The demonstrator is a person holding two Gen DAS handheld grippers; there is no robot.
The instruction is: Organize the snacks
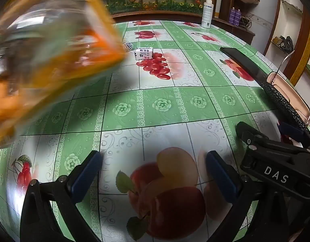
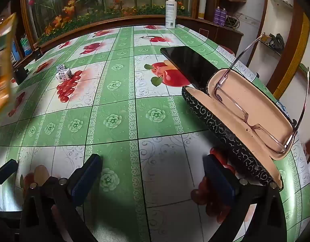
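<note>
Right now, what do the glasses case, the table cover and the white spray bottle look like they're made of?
Glasses case: likely a hard shell with black textured covering printed with silver scrolls; the matte peach lining looks soft.
Table cover: probably plastic or oilcloth, a glossy printed sheet showing glare.
Spray bottle: seemingly opaque white plastic, smooth, with a printed label.

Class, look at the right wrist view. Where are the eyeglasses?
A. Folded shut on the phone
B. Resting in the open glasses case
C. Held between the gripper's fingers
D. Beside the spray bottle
B: the eyeglasses lie on the tan lining of the open glasses case, temples unfolded.
</note>
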